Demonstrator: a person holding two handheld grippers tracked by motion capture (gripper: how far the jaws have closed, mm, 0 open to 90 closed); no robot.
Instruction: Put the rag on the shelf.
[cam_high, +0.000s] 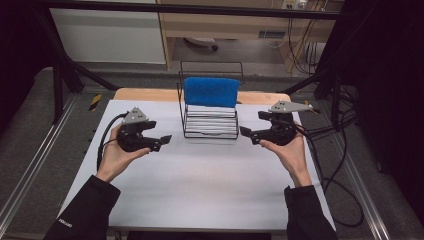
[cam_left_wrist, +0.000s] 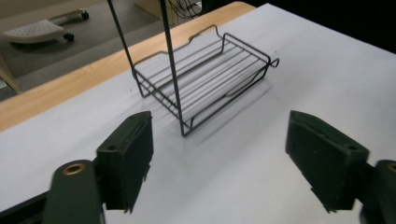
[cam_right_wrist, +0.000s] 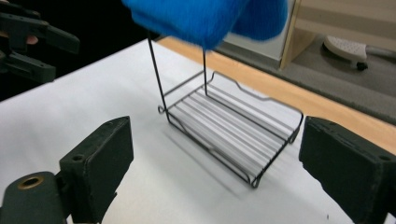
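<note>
The wire rack (cam_high: 210, 122) stands mid-counter (cam_high: 200, 180) with a blue cloth (cam_high: 211, 91) draped over its tall back rail. It sits squarely between the two claws, each about as near. The left claw (cam_high: 162, 141) and right claw (cam_high: 248, 134) both point inward at it, jaws spread wide and empty. The cloth's long side runs left to right. No readable writing anywhere.

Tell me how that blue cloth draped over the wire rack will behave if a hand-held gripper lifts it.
The blue cloth sags over the top bar of the wire rack, so it is probably floppy and would droop from one pinch. It looks soft and fuzzy, so likely light and not slippery. The rack is thin wire and tall, so a sideways tug could tip it.
</note>
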